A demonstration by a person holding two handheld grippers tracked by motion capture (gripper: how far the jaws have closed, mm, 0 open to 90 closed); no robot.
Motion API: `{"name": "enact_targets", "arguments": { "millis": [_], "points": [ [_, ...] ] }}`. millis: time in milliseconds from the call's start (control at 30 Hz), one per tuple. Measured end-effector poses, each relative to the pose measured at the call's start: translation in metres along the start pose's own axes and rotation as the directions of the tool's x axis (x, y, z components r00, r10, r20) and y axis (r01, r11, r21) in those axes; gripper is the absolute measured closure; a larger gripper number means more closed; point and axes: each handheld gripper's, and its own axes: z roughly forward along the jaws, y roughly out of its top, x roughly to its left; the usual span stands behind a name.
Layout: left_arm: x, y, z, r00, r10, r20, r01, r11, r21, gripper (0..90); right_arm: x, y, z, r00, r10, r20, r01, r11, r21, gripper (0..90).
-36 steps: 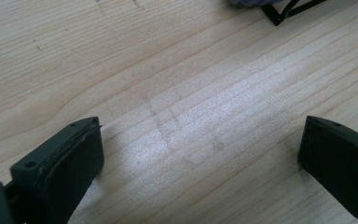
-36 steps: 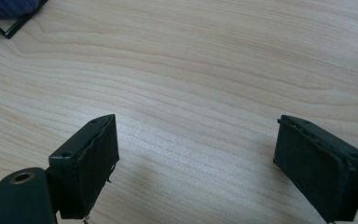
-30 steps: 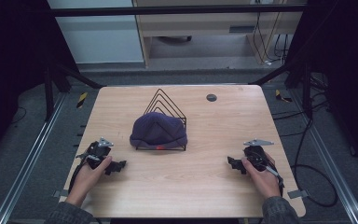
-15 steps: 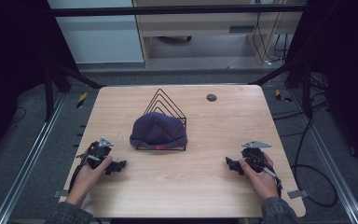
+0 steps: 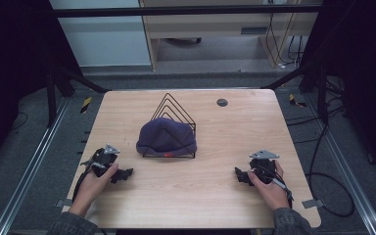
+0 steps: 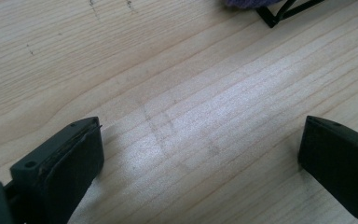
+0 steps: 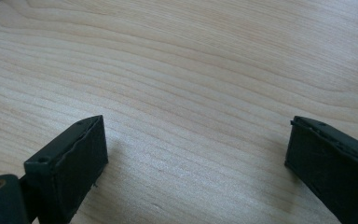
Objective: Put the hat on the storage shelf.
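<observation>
My right gripper point(image 5: 242, 175) has just been opening, jaws wide w/ nothing between, resting on the table point(image 5: 210, 196); left gripper point(image 5: 122, 174) also spread, empty. Looks like the start or a pause. Next: reach in toward the beanie point(image 5: 165, 137), mid-table, draped over the wire rack point(image 5: 176, 105). It's dark purple knit, soft, slumped.

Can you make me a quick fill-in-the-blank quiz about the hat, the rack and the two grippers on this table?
1. The purple knit hat is draped over a black wire ____.
2. The left gripper has its jaws ____, with only bare table between them.
3. The right gripper holds ____.
4. The table is made of ____.

Missing words: rack; open; nothing; wood
</observation>
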Motion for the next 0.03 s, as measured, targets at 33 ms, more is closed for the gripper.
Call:
{"name": "enact_targets", "arguments": {
  "millis": [33],
  "points": [
    [0.0000,0.0000,0.0000,1.0000,0.000,0.001,0.000,1.0000,-0.001,0.0,0.0002,0.0001,-0.0002,1.0000,0.003,-0.002,-0.003,1.000,0.001,5.6]
  ]
}}
